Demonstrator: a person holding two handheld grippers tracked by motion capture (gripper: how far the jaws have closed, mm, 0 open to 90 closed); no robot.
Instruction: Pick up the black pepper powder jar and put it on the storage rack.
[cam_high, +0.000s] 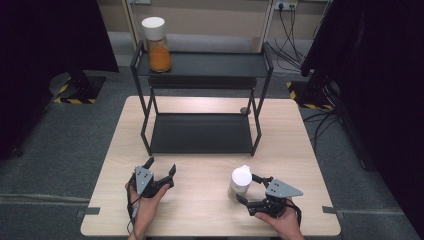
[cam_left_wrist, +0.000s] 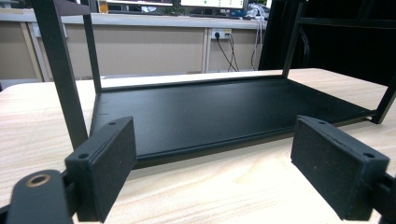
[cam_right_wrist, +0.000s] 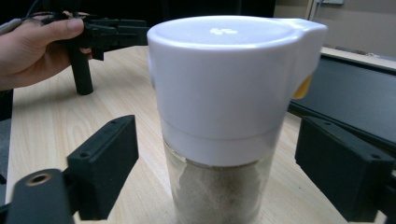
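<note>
High view: pale wood worktop (cam_high: 210, 200) on grey carpet; black two-tier rack (cam_high: 200, 132) at its far side, an orange-filled jar (cam_high: 157, 45) on the top shelf. White-lidded shaker (cam_high: 240, 182) stands near the front edge, between the right gripper's (cam_high: 250, 189) fingers. Left gripper (cam_high: 161, 170) spread, empty.

Left gripper view: fingers (cam_left_wrist: 105, 165) wide apart, facing the rack's lower shelf (cam_left_wrist: 224, 112); uprights cut off above.

Right gripper view: shaker (cam_right_wrist: 224, 116) upright between fingers (cam_right_wrist: 105, 161), gaps both sides (base cut off); contents look sandy.
</note>
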